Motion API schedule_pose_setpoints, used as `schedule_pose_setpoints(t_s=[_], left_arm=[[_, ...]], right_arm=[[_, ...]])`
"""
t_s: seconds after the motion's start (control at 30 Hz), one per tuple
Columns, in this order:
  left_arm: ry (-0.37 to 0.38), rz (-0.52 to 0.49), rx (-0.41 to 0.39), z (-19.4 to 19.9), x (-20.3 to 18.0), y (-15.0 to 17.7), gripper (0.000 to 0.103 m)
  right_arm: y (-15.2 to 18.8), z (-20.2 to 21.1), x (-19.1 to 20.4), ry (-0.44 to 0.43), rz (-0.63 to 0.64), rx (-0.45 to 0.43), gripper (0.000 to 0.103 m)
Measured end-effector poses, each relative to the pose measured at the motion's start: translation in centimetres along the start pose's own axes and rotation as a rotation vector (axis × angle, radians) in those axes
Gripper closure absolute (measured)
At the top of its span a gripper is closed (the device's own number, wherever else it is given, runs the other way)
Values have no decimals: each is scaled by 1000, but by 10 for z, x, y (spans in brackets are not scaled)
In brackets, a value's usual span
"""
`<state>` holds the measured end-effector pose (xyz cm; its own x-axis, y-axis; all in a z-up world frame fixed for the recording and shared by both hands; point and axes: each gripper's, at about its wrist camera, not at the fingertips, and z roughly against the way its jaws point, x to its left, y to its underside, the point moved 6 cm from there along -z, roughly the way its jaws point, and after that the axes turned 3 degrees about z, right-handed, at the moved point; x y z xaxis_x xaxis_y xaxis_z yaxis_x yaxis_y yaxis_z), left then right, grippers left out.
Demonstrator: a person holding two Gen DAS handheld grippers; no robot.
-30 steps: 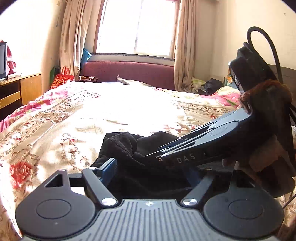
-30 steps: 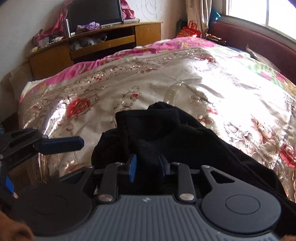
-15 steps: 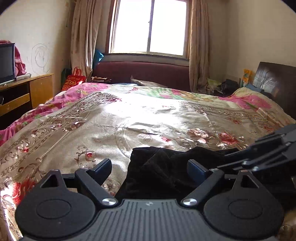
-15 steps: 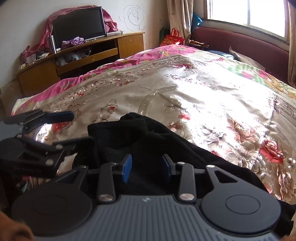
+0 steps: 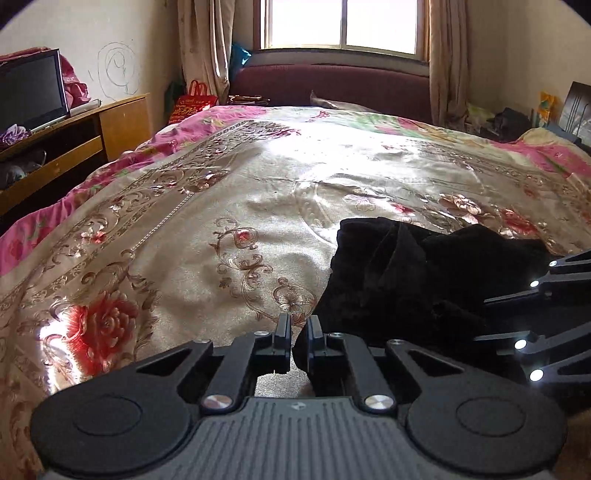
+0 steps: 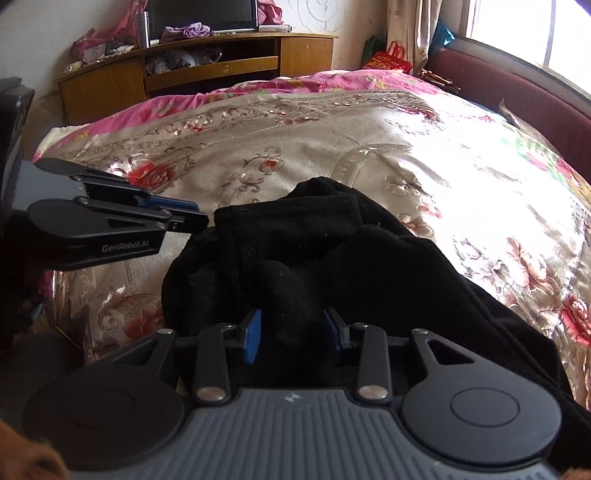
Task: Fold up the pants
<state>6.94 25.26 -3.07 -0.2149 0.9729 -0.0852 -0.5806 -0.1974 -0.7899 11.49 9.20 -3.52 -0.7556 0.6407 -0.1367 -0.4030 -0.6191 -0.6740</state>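
Black pants (image 6: 369, 266) lie bunched on the near part of the bed (image 5: 258, 206), on a shiny gold cover with red flowers and a pink border. In the right wrist view the cloth spreads from the middle of the frame down to the lower right corner, with a cuffed end (image 6: 295, 214) folded up toward the far side.

The right claw (image 6: 293, 332) is closed on a thick fold of the pants: dark fabric fills the gap between its blue pads (image 6: 253, 334), which press on it from both sides. In the left wrist view only its black linkage (image 5: 546, 314) shows at the right edge, over the cloth.

The left claw (image 5: 298, 341) has its jaws drawn nearly together, with just a thin slit between them. It sits at the left edge of the pants (image 5: 406, 280); dark cloth lies against its right finger (image 5: 316, 332), but whether any fabric is pinched in the slit I cannot tell. Seen from the right wrist, the left claw (image 6: 199, 216) reaches in from the left with its tips at the edge of the cuffed end, close to touching.

Beyond the bed stand a wooden cabinet (image 6: 207, 62) with a TV (image 5: 31, 92) on it, a window (image 5: 340, 22) with curtains, and a maroon headboard (image 5: 332, 85) below it. A red bag (image 5: 192, 103) sits between cabinet and headboard.
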Motion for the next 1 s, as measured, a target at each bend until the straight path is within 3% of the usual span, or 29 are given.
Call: schedule_pose_setpoints(t_s=[0.07,0.17,0.27,0.33,0.4,0.5,0.57,0.6,0.67,0.8,0.93,1.0], left_arm=[[48,28,-55,16,-3,-6,79],[152,22,-142,37,-20,-17,73],[141,-54,-132,26,-39,-20,69],[130,-46,-56,2,-40,-12,69],[131,-17,-4,-14,-37,-5,69],[97,-14,5,-22,-33,1,68],[101,3,12,-24,-32,2,68],[104,13,11,-23,-31,3,68],[112,21,4,-21,-30,5,68],[122,29,-7,-18,-28,5,68],[123,38,-8,-19,-28,5,68],[124,48,-9,-18,-27,6,68]], right_arm=[[1,2,-7,-2,-60,0,72],[4,-1,-22,-13,-176,24,97],[2,1,-30,-18,-252,19,98],[-1,7,-30,-17,-258,-3,98],[-2,7,-26,-16,-231,0,90],[-1,-8,-11,8,-127,34,85],[-2,-15,-8,59,-87,19,90],[-4,-17,-14,54,-148,20,97],[-8,-13,-35,22,-307,9,99],[-38,31,-76,-48,-534,-128,99],[-72,76,-77,-79,-524,-306,99],[-75,74,-63,-99,-487,-318,99]])
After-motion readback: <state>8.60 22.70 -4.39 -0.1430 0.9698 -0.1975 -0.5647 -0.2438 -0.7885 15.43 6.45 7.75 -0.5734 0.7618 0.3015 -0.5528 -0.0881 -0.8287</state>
